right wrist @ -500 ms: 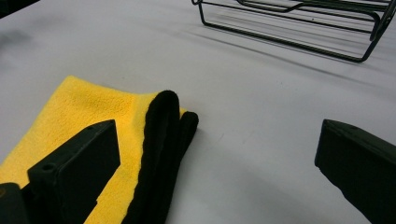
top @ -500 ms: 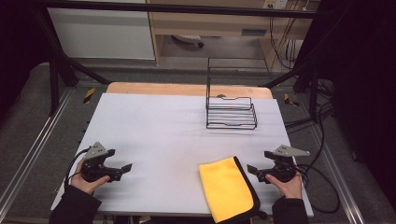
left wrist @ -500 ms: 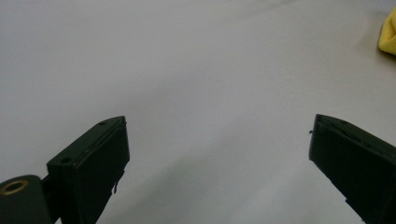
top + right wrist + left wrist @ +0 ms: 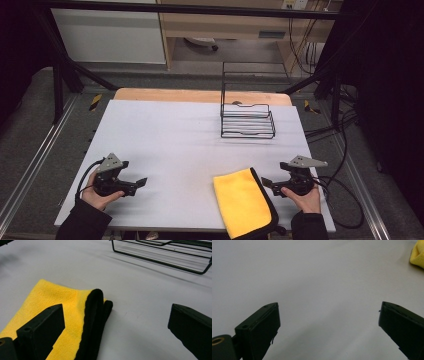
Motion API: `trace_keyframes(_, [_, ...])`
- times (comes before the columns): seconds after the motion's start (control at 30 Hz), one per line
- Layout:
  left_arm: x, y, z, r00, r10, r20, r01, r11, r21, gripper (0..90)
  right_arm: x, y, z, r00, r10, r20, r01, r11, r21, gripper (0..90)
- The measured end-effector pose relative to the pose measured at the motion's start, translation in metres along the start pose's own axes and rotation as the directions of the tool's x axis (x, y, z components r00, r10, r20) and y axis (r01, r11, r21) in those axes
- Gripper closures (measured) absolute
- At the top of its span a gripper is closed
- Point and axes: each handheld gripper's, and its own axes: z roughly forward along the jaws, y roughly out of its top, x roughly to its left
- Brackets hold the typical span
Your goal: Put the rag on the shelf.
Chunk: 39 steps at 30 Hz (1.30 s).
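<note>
A folded yellow cloth with a black edge (image 4: 244, 202) lies at the front of the white table, just left of my right gripper (image 4: 267, 183). That gripper rests low near the front right and stands open, its jaws wide apart over the cloth's black edge (image 4: 94, 322) and bare table. Nothing is between the fingers (image 4: 43, 330). My left gripper (image 4: 140, 182) sits at the front left, open and pointing right across bare table, with its fingers (image 4: 260, 328) spread. A corner of the yellow cloth (image 4: 417, 253) shows far off in the left gripper view.
A black wire rack (image 4: 247, 117) with a tall back frame stands at the far right of the table (image 4: 165, 135); its low front rail (image 4: 160, 261) shows ahead of my right gripper. A wooden strip (image 4: 200, 95) runs along the table's far edge. Cables trail off right.
</note>
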Motion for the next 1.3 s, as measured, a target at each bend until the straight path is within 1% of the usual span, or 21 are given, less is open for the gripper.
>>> trace_keyframes(0.07, [-0.002,0.001,0.001,1.0,0.004,0.001,-0.004,1.0,0.005,3.6,0.002,0.001,0.002,1.0,-0.003,-0.006,0.003,1.0,0.001,1.8])
trace_keyframes(0.17, [-0.01,0.005,0.007,0.9999,0.01,0.009,-0.011,0.9998,0.017,3.5,0.005,0.002,0.004,0.9999,-0.005,-0.013,0.005,1.0,0.009,2.7])
trace_keyframes(0.23, [-0.014,0.006,0.009,0.9999,0.007,0.014,-0.007,0.9998,0.018,3.5,0.006,0.003,0.006,0.9998,-0.004,-0.018,0.004,1.0,0.011,3.3])
trace_keyframes(0.27, [-0.014,0.006,0.009,0.9999,0.007,0.014,-0.007,0.9998,0.018,3.7,0.007,0.003,0.006,0.9998,-0.001,-0.02,0.001,1.0,0.013,3.7])
trace_keyframes(0.3, [-0.018,0.008,0.012,0.9998,0.003,0.019,-0.003,0.9999,0.014,3.9,0.008,0.003,0.007,0.9998,-0.001,-0.018,0.001,1.0,0.012,4.2])
trace_keyframes(0.33, [-0.018,0.008,0.012,0.9998,0.003,0.019,-0.003,0.9999,0.014,4.0,0.008,0.004,0.008,0.9998,0.001,-0.018,-0.001,1.0,0.014,4.9])
trace_keyframes(0.4, [-0.024,0.012,0.016,0.9996,-0.007,0.026,0.007,0.9999,0.01,4.4,0.01,0.004,0.01,0.9999,0.0,-0.017,0.0,1.0,0.018,6.0])
trace_keyframes(0.47, [-0.029,0.015,0.019,0.9996,-0.007,0.029,0.007,0.9999,0.014,4.6,0.011,0.005,0.012,0.9999,-0.004,-0.015,0.004,1.0,0.023,7.1])
trace_keyframes(0.5, [-0.029,0.015,0.019,0.9996,-0.007,0.029,0.007,0.9999,0.014,4.8,0.012,0.005,0.014,0.9998,-0.004,-0.017,0.004,1.0,0.027,8.2])
trace_keyframes(0.53, [-0.034,0.018,0.023,0.9994,-0.009,0.033,0.009,0.9998,0.017,5.0,0.013,0.005,0.015,0.9999,0.0,-0.016,0.0,0.999,0.035,9.3])
trace_keyframes(0.6, [-0.039,0.022,0.026,0.9992,-0.014,0.036,0.013,0.9997,0.02,5.5,0.013,0.005,0.018,0.9999,0.003,-0.01,-0.003,0.999,0.044,11.0])
trace_keyframes(0.77, [-0.054,0.029,0.036,0.9986,0.0,0.053,-0.002,0.9995,0.031,5.8,0.016,0.003,0.025,0.9999,0.003,-0.013,-0.002,0.998,0.063,18.3])
trace_keyframes(0.8, [-0.058,0.031,0.038,0.9983,0.0,0.059,-0.002,0.9995,0.031,5.8,0.017,0.003,0.027,0.9998,0.015,-0.011,-0.015,0.997,0.069,19.7])
trace_keyframes(0.83, [-0.058,0.031,0.038,0.9983,0.0,0.059,-0.002,0.9995,0.031,6.0,0.017,0.003,0.029,1.0,0.005,-0.007,-0.004,0.997,0.071,21.4])
trace_keyframes(0.87, [-0.065,0.035,0.042,0.9975,0.0,0.07,-0.002,0.9995,0.032,6.1,0.017,0.002,0.03,1.0,0.002,-0.003,-0.002,0.997,0.077,24.1])
trace_keyframes(0.9, [-0.069,0.037,0.045,0.9971,0.002,0.076,-0.005,0.9995,0.031,6.3,0.017,0.002,0.032,1.0,0.001,0.0,-0.001,0.996,0.084,27.4])
trace_keyframes(0.93, [-0.072,0.039,0.048,0.9965,0.003,0.083,-0.005,0.9995,0.031,6.5,0.018,0.001,0.034,0.9999,0.009,-0.004,-0.009,0.996,0.089,31.6])
trace_keyframes(1.0, [-0.08,0.044,0.054,0.9952,0.004,0.098,-0.007,0.9995,0.031,7.1,0.018,0.0,0.037,1.0,0.005,0.0,-0.005,0.994,0.113,38.3])
trace_keyframes(1.1, [-0.094,0.051,0.063,0.9944,0.013,0.105,-0.016,0.9993,0.033,8.5,0.018,-0.001,0.04,1.0,-0.004,0.002,0.003,0.99,0.14,48.0])
trace_keyframes(1.2, [-0.109,0.058,0.074,0.9915,0.009,0.13,-0.014,0.9993,0.035,11.4,0.019,-0.002,0.041,0.9999,-0.015,-0.003,0.015,0.987,0.162,55.0])
trace_keyframes(1.3, [-0.123,0.064,0.085,0.9895,0.021,0.143,-0.028,0.9986,0.046,14.6,0.02,-0.003,0.042,0.9998,-0.017,-0.007,0.018,0.984,0.176,61.2])
